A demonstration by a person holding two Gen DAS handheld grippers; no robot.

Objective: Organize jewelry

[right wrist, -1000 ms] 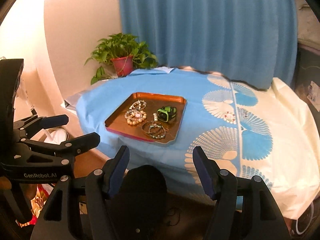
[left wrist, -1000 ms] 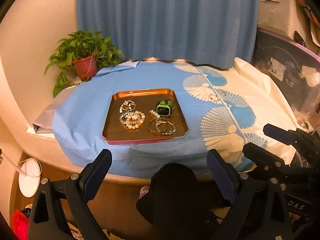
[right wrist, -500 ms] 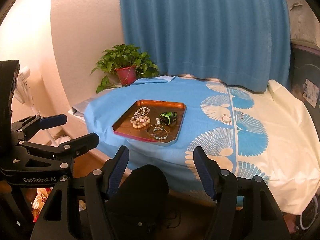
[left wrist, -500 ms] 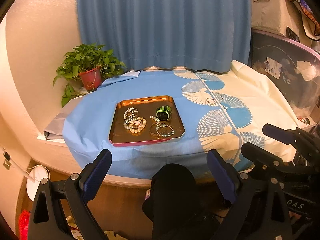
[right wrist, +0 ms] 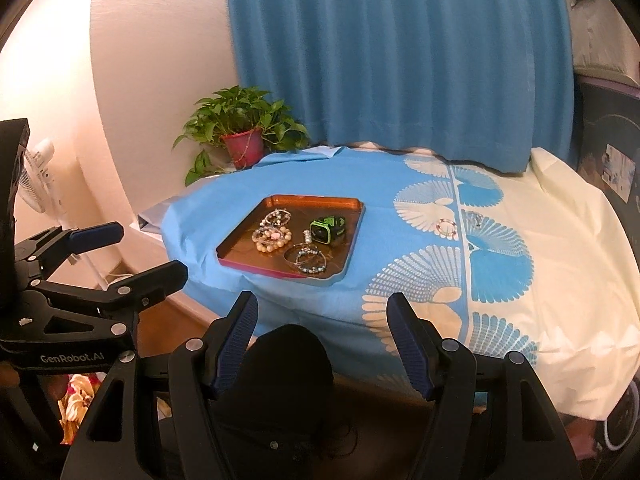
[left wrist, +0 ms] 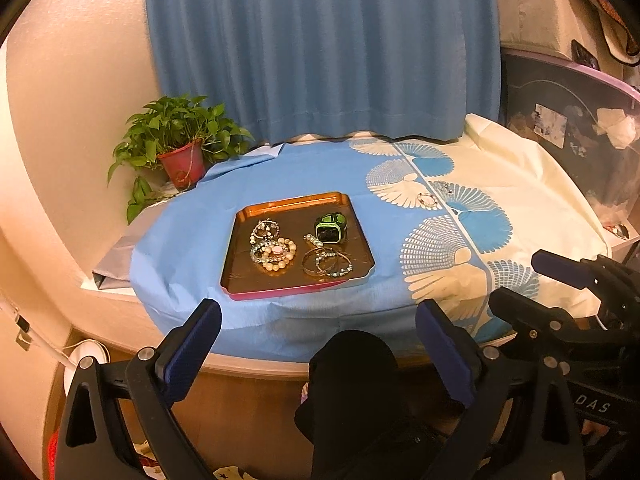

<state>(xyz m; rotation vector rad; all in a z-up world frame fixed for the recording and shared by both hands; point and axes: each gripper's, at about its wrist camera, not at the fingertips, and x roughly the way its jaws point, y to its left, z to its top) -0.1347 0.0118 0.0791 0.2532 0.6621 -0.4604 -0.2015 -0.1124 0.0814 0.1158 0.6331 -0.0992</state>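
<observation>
On the blue side of the blue-and-cream fan-patterned tablecloth [left wrist: 192, 240] sits a shallow orange rectangular tray [left wrist: 240, 280] holding beaded bracelets [left wrist: 274, 250], thin hoop bangles [left wrist: 326, 262] and a green-and-black watch [left wrist: 331, 229]. 2 small rings [right wrist: 447, 227] lie on the cloth's fan print, well apart from the tray. Both the left gripper [left wrist: 318, 344] and the right gripper [right wrist: 322, 334] hang short of the table edge, jaws spread wide and holding nothing. A potted green plant in a red pot [left wrist: 180, 148] stands behind, beside a blue curtain [left wrist: 320, 48].
</observation>
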